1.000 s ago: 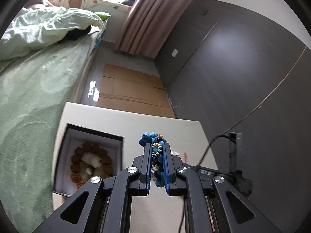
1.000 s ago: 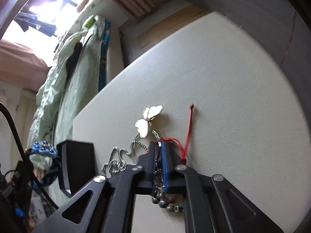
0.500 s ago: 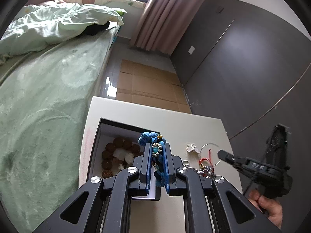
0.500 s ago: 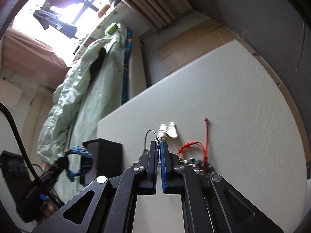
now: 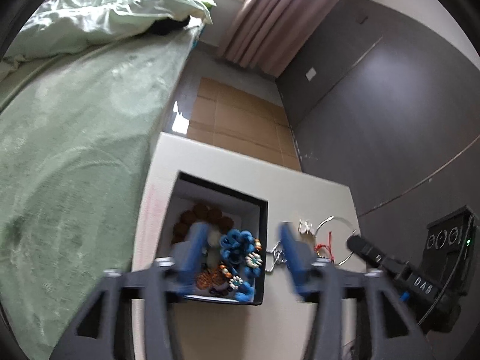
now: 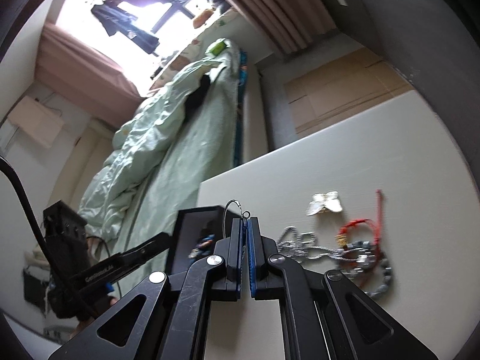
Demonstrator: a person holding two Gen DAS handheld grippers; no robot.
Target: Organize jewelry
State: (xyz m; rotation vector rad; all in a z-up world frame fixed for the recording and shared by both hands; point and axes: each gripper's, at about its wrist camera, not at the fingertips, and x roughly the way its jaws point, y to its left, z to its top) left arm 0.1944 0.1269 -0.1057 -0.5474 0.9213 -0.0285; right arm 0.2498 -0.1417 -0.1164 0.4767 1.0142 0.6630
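Observation:
A black box (image 5: 223,189) with a white lining stands on the white table (image 5: 228,330). In it lie a brown bead bracelet (image 5: 204,213) and a blue flower bracelet (image 5: 240,252). My left gripper (image 5: 241,234) hovers over the box, its jaws opening, and the pads are clear of the blue bracelet below. My right gripper (image 6: 246,222) is shut on a thin silver wire hoop (image 6: 229,210), held above the table right of the box. On the table lie a butterfly pendant (image 6: 324,207), a silver chain (image 6: 300,246) and a red cord bracelet (image 6: 360,228).
A bed with green bedding (image 5: 75,150) runs along the table's left side. A dark wall (image 5: 390,120) is to the right, and cardboard (image 5: 240,120) covers the floor beyond the table. A dark bead bracelet (image 6: 381,273) lies near the red cord.
My left gripper moved over the box and its jaws spread, letting the blue bracelet drop inside. My right gripper rose off the table with the wire hoop.

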